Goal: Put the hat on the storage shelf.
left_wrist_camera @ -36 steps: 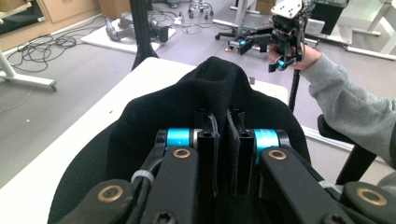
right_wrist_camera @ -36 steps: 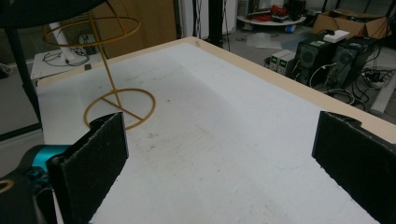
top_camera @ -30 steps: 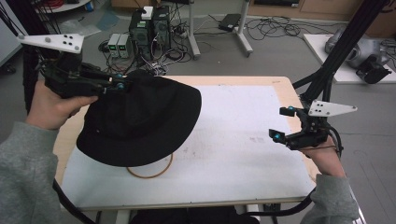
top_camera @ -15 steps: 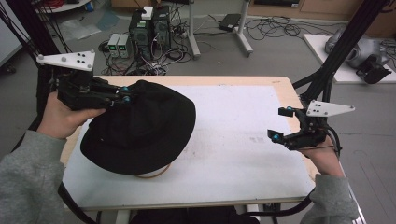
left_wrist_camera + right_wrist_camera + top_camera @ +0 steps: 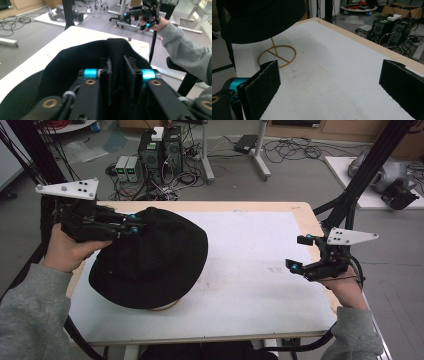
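You've brought the black hat [image 5: 150,257] lower over the yellow stand [image 5: 277,55]; your left gripper [image 5: 131,227] clamps its brim at nine o'clock, while your right gripper [image 5: 300,254] hovers spread wide at three o'clock over the bench [image 5: 260,270].

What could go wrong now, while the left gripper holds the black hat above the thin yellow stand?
1. The left gripper pinches only a fold of the black hat, so the fabric may slip out.
2. The yellow stand is a thin wire on a ring base; a sideways push from the hat could tip it.
3. The right gripper waits open and far off, so it may not steady anything in time.
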`<state>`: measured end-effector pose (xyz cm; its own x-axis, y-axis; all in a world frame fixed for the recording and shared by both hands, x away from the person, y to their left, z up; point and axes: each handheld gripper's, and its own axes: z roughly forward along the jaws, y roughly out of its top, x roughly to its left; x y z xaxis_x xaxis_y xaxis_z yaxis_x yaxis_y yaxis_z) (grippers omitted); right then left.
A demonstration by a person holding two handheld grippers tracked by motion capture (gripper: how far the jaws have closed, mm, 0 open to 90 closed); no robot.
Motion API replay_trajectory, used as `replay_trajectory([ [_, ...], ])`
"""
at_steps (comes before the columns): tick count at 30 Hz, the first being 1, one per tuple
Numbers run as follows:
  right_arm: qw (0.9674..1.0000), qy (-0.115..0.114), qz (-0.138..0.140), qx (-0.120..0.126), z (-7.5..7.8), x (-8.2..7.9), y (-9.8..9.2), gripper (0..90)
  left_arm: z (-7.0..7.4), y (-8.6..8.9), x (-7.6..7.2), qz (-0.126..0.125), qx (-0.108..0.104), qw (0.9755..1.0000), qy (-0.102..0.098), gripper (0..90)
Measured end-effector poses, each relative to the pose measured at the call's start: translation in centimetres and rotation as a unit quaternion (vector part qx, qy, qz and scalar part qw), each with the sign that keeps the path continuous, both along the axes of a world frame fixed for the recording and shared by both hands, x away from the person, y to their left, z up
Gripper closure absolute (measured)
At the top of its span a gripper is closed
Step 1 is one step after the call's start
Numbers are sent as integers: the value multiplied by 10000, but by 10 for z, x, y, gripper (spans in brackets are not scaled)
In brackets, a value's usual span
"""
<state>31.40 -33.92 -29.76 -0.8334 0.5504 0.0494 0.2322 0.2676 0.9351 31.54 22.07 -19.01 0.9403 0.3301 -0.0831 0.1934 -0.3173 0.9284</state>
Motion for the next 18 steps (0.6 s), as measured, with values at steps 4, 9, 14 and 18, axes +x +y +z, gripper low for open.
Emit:
replay_trajectory([
  [4, 10000, 16, 21, -18, -1, 0, 1, 27, 0, 4, 3, 112, -142, 9997, 133, 541],
  [9, 10000, 6, 28, -14, -1, 0, 1, 27, 1, 5, 4, 103, -228, 9995, 206, 383],
  [14, 10000, 8, 32, -16, -1, 0, 1, 27, 4, 5, 0, 274, -245, 9992, 133, 123],
  [18, 10000, 26, 30, -12, -1, 0, 2, 27, 5, 7, -1, 428, -215, 9988, 125, 69],
])
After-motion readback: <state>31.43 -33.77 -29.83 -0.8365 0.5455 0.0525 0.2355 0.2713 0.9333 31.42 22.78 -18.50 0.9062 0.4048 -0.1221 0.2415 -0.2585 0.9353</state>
